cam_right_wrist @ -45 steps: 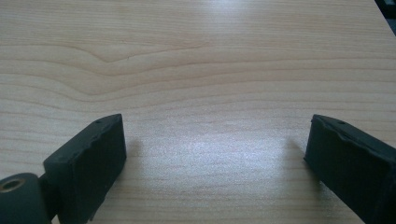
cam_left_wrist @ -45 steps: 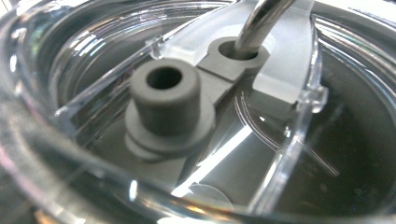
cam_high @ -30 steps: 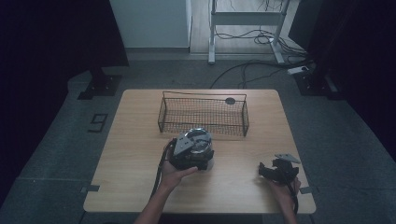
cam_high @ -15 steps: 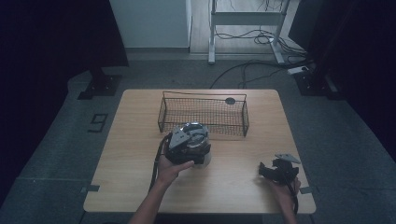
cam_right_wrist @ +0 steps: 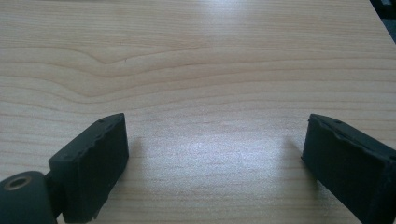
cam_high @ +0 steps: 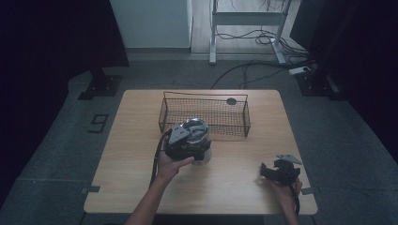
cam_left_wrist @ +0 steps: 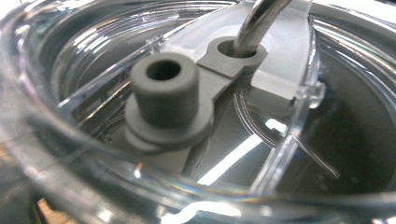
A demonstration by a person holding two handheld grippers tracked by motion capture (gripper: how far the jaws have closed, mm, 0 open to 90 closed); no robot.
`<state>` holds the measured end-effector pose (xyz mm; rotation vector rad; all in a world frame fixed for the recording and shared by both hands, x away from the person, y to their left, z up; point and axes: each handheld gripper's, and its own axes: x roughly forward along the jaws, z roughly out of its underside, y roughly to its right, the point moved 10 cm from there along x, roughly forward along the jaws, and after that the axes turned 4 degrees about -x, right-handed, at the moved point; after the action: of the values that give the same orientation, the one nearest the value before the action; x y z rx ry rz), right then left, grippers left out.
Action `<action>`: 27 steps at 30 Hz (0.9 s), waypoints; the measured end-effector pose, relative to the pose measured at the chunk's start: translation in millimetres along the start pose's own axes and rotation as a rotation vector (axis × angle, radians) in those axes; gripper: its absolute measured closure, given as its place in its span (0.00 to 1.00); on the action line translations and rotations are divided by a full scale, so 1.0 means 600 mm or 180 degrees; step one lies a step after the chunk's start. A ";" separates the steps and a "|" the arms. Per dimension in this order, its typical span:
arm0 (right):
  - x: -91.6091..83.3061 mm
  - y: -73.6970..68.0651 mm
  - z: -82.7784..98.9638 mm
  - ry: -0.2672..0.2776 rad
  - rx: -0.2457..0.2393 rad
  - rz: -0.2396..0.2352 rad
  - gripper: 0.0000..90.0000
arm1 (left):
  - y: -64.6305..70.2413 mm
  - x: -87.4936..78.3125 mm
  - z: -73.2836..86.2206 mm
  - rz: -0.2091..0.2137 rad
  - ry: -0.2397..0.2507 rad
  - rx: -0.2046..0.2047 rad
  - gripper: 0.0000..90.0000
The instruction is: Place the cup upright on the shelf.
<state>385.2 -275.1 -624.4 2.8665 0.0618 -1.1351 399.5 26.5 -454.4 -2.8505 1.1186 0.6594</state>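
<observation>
Left gripper [cam_high: 187,143] sits over a clear plastic round container with grey inner hub [cam_left_wrist: 168,98], on the light wooden table [cam_high: 234,187] just in front of the black wire mesh basket [cam_high: 205,112]. Whether its jaws grip the container: cannot tell. Right gripper [cam_right_wrist: 215,163] rests near the table's right front corner, jaws spread wide, nothing between them.

The clear plastic container [cam_high: 199,149] sits upright on the wooden table [cam_high: 234,192], just in front of the wire basket [cam_high: 206,115], near its left end. Its transparent lid [cam_left_wrist: 93,56] has raised ribs spreading out from the middle. A grey cylindrical knob [cam_left_wrist: 164,95] with a hollow top stands on a grey crank arm [cam_left_wrist: 224,60], and a shiny metal rod [cam_left_wrist: 254,21] enters the arm's other socket.
</observation>
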 end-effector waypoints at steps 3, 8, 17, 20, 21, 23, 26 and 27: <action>0.000 0.000 0.000 0.0001 0.0002 0.0001 0.08 | -0.003 -0.001 -0.002 -0.0013 -0.0010 -0.0002 0.04; 0.000 0.000 0.000 0.0009 0.0003 0.0006 0.08 | -0.009 -0.001 -0.007 -0.0016 -0.0008 -0.0028 0.04; -0.001 0.001 0.000 0.0004 0.0010 0.0014 0.09 | -0.022 0.002 -0.017 -0.0037 0.0010 -0.0016 0.04; -0.001 0.001 0.000 0.0004 0.0013 0.0015 0.09 | -0.023 0.003 -0.019 -0.0040 0.0004 -0.0002 0.04; -0.001 0.001 0.000 0.0005 0.0013 0.0014 0.09 | -0.024 0.003 -0.020 -0.0039 0.0006 0.0005 0.04; -0.001 0.001 0.000 0.0008 0.0009 0.0014 0.09 | -0.027 0.004 -0.023 -0.0043 0.0010 -0.0005 0.04; -0.001 0.001 0.000 0.0007 0.0010 0.0014 0.09 | -0.030 0.008 -0.029 -0.0019 0.0028 -0.0052 0.04; -0.001 0.001 0.000 0.0005 0.0014 0.0015 0.09 | -0.031 0.009 -0.032 -0.0016 0.0026 -0.0053 0.04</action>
<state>385.0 -275.7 -624.1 2.8700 0.0528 -1.1337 422.6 33.9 -441.8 -2.8716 1.1119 0.6608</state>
